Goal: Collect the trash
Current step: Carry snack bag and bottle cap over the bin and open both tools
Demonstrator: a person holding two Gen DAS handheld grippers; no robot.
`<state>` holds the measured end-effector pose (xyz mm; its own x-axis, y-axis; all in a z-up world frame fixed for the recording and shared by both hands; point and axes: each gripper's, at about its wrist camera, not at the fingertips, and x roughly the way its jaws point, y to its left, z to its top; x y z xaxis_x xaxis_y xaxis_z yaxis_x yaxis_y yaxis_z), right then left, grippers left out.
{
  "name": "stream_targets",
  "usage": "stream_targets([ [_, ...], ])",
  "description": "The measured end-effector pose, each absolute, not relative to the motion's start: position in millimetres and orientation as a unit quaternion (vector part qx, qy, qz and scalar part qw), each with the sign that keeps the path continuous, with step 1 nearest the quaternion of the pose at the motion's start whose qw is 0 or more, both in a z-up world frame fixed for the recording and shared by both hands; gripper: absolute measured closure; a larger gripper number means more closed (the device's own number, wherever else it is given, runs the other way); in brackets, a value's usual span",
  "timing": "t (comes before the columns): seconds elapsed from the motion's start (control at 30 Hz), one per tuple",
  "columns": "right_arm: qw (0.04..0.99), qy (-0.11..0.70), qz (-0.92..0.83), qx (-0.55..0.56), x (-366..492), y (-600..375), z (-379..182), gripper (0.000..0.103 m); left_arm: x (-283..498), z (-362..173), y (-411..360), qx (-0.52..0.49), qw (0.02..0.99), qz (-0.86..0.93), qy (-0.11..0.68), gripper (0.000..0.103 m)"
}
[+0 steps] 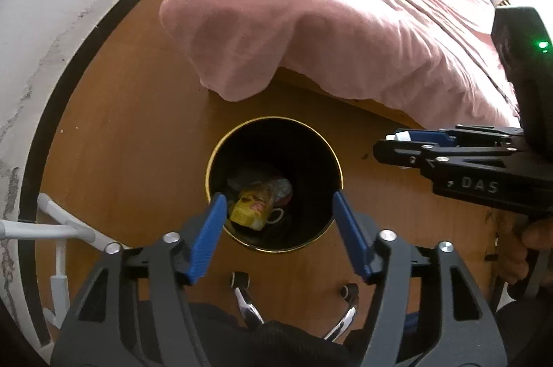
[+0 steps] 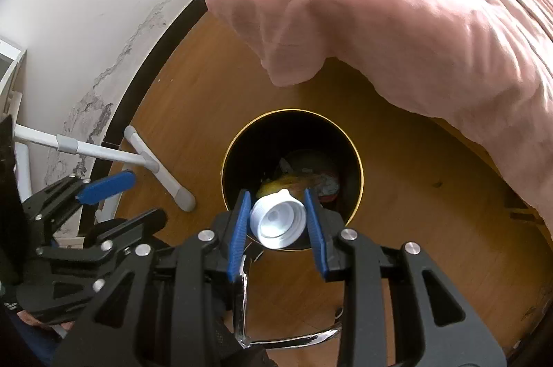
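Observation:
A round black bin (image 1: 331, 146) with a gold rim stands on the wooden floor, seen from above. Inside lie a yellow wrapper (image 1: 250, 206) and other crumpled trash. My left gripper (image 1: 276, 208) hangs over the bin's near rim, open, with nothing between its blue pads. My right gripper (image 2: 278, 206) is shut on a white plastic cap (image 2: 278, 222), held above the near rim of the bin (image 2: 357, 159). In the left wrist view the right gripper (image 1: 390, 146) reaches in from the right, level with the bin, a bit of the white cap (image 1: 401, 136) showing at its tip.
A bed with a pink duvet (image 1: 328, 21) overhangs the floor just behind the bin. A white metal stand (image 2: 155, 170) leans by the wall at the left. Chrome chair legs with castors (image 1: 242, 291) sit below the grippers. A hand (image 1: 534, 249) holds the right gripper's handle.

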<state>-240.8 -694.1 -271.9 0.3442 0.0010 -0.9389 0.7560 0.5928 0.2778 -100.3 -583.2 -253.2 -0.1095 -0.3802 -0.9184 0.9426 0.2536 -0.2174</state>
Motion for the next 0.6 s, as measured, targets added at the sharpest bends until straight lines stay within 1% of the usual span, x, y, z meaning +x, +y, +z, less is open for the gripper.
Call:
stream_targets([
  [0.07,0.737,0.508,-0.261,0.361,-237,-692,-266,0.068,-99,-243,-578,0.274,0.614,-0.545,0.501,0.032],
  [0.1,0.739,0.508,-0.263,0.355,-235,-691,-263,0.056,-98,-236,-574,0.272,0.619,-0.545,0.496,0.029],
  [0.13,0.744,0.505,-0.264,0.35,-233,-690,-260,0.04,-97,-229,-569,0.269,0.623,-0.545,0.492,0.027],
  [0.17,0.749,0.501,-0.264,0.344,-231,-688,-255,0.035,-96,-222,-566,0.267,0.627,-0.545,0.488,0.025],
  [0.2,0.753,0.499,-0.263,0.339,-229,-686,-251,0.034,-95,-213,-561,0.264,0.632,-0.547,0.481,0.023],
  [0.33,0.773,0.486,-0.269,0.307,-215,-675,-223,0.034,-89,-170,-536,0.245,0.66,-0.549,0.451,0.02],
  [0.47,0.816,0.449,-0.265,0.249,-192,-650,-167,0.034,-77,-117,-496,0.211,0.704,-0.539,0.411,0.018],
  [0.53,0.843,0.425,-0.247,0.22,-173,-628,-133,0.033,-65,-87,-465,0.184,0.735,-0.525,0.387,0.012],
  [0.6,0.862,0.408,-0.225,0.202,-154,-607,-110,0.032,-51,-63,-431,0.165,0.767,-0.5,0.368,0.012],
])
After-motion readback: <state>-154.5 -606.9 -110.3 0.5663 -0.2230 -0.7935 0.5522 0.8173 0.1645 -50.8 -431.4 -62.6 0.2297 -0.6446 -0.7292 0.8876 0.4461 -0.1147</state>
